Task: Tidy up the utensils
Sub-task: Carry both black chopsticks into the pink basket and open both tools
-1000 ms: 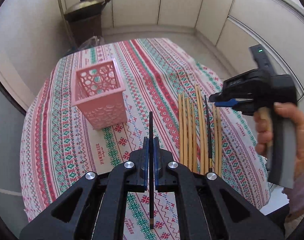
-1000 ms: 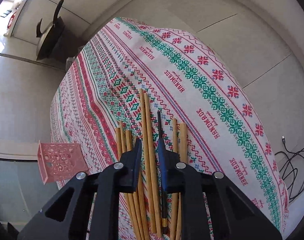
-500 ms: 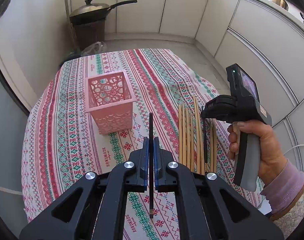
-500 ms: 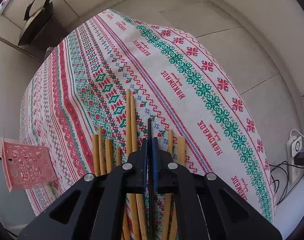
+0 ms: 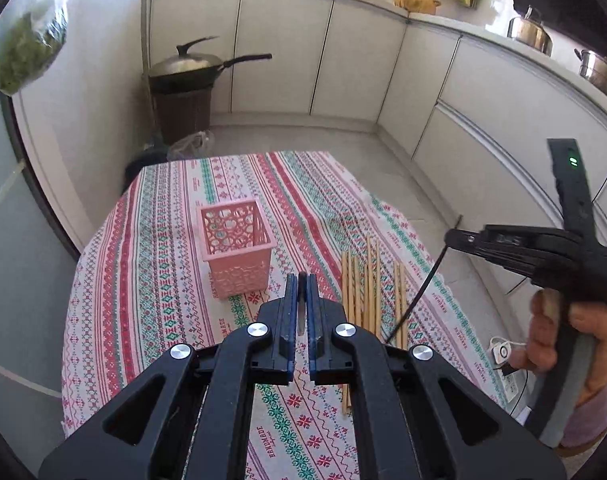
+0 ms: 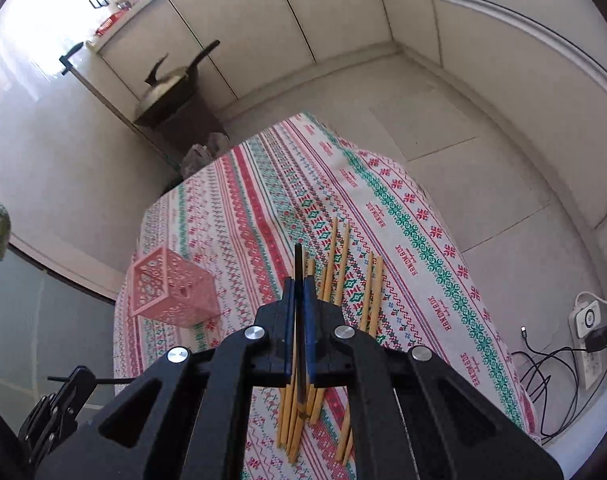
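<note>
Bamboo chopsticks (image 5: 366, 280) lie beside the pink perforated plastic basket (image 5: 236, 251) on the patterned worktop (image 5: 151, 280); left claw (image 5: 300, 300) and right claw (image 6: 299, 300) each clamp one black chopstick (image 6: 298, 276).

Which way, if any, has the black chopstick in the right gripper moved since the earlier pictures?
Yes. The black chopstick lay among the bamboo chopsticks on the tablecloth; now the right gripper holds it lifted clear above them.

Bright daylight, blown-out glare upper left, fisheye bending, dark vignette at edges
</note>
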`<state>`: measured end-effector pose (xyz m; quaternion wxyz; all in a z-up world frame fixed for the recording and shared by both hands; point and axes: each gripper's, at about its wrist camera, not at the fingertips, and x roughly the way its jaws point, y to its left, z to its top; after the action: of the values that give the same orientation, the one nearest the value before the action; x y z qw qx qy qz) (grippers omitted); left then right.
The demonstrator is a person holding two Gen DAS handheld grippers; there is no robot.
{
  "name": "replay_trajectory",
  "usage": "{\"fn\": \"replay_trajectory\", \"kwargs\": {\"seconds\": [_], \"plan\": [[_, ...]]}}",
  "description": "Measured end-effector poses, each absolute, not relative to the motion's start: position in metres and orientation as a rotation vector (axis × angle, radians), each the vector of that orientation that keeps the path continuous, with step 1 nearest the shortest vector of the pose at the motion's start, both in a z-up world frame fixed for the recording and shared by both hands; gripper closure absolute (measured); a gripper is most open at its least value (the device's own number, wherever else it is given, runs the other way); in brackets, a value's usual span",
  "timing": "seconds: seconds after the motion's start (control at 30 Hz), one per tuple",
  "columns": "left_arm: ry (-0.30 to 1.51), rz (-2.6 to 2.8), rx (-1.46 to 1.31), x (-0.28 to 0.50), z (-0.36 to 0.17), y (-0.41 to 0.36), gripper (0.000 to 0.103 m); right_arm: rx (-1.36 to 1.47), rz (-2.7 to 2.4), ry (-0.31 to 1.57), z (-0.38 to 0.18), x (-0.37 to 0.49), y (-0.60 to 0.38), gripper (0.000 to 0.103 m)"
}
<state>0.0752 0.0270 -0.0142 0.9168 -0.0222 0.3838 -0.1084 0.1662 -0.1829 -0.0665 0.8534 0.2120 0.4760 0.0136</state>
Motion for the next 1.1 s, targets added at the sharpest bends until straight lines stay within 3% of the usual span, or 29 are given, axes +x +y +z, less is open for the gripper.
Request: {"fn": "replay_trajectory", "kwargs": {"seconds": [0.57,0.87,1.1], "plan": [[0.561,-0.116,-0.253,0.103,0.089,0.089,0.1,0.557,0.213,0.756,0.056,0.17,-0.158,0.099],[0.645,-0.056,-0.308,0.172,0.05,0.098,0.099,0.512,0.265,0.803,0.052,0.199,-0.124,0.099],[0.601,-0.01,-0.352,0.153,0.062,0.127,0.085,0.482,0.277,0.841,0.042,0.217,-0.099,0.098]]}}
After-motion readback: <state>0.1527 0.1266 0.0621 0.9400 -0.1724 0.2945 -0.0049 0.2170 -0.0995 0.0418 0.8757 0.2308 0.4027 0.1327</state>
